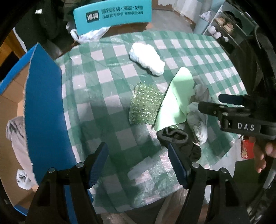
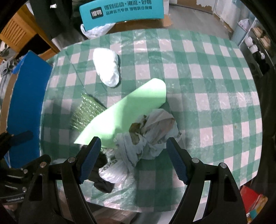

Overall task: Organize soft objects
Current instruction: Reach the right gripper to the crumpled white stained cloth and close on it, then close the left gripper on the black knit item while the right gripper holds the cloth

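A round bench [image 2: 207, 56] is seen, covered by a green-and-white checked cloth under a glossy, wrinkled plastic film, its curved edge falling away at the left and near sides. Just off its left edge a cardboard box [image 1: 10, 96] with matte blue flaps is placed, one flap standing upright beside the bench. Beyond the far edge a teal curved chair back [image 2: 120, 12] printed with white characters is visible. The right half of the bench is left bare, giving open room there. The soft objects are gathered left of centre: a smooth pale-green foam sheet [image 2: 131, 110] with a rounded far corner is laid diagonally, partly over a glittery green mesh pad [image 1: 144, 106] at its left. A fluffy white elongated bundle [image 2: 107, 69] lies apart, farther back. At the sheet's near right edge a crumpled pale-blue cloth [image 2: 151, 136] with brown patches is heaped, touching a wrinkled white plastic bag [image 2: 113, 170] and a dark ribbed sock [image 1: 174, 136] nearer still. The right gripper [image 2: 133, 160] is held wide open above the crumpled cloth, nothing grasped. The left gripper [image 1: 138, 165] is likewise spread wide and empty over bare checked cloth, the sock just beside its right finger.
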Tool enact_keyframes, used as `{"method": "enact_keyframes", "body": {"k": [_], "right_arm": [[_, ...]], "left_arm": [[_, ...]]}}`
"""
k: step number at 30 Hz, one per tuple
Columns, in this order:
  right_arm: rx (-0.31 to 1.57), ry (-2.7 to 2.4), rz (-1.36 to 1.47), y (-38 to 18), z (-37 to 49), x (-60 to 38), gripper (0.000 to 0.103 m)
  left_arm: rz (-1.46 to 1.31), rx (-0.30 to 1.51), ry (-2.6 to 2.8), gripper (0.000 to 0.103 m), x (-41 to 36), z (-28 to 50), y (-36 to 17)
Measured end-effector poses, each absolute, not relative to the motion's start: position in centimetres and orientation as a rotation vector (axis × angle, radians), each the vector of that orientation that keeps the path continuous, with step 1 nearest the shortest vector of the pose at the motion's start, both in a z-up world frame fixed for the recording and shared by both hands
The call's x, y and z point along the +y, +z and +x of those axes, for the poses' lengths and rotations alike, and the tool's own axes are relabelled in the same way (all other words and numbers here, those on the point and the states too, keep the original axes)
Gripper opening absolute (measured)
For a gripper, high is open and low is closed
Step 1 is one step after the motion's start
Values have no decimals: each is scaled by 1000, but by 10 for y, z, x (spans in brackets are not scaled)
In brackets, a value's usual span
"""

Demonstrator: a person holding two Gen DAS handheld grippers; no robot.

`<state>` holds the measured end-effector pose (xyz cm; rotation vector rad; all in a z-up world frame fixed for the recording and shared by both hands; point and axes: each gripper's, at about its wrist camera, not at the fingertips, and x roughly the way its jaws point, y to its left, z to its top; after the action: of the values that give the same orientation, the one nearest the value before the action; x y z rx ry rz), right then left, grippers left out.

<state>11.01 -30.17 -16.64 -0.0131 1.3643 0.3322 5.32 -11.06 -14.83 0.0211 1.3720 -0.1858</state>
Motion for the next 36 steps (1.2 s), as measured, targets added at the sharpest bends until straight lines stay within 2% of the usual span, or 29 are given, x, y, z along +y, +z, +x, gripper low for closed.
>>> {"method": "enact_keyframes", "body": {"k": [15, 17, 19, 25, 36], "right_arm": [[1427, 308, -97, -208, 110, -299, 78], [1428, 316, -86, -209, 111, -303, 74], [1436, 322, -72, -211, 113, -307, 63], [1439, 347, -62, -211, 108, -313, 44], [1397, 332, -86, -189, 84, -333, 41]], "left_arm": [[-11, 1426, -191, 73, -120, 51, -169], [-9, 1429, -196, 73, -123, 51, -170], [-4, 1430, -199, 73, -125, 50, -170], [-24, 1460, -213, 73, -134, 48, -175], [-107, 1492, -206, 73, -153, 46, -179]]}}
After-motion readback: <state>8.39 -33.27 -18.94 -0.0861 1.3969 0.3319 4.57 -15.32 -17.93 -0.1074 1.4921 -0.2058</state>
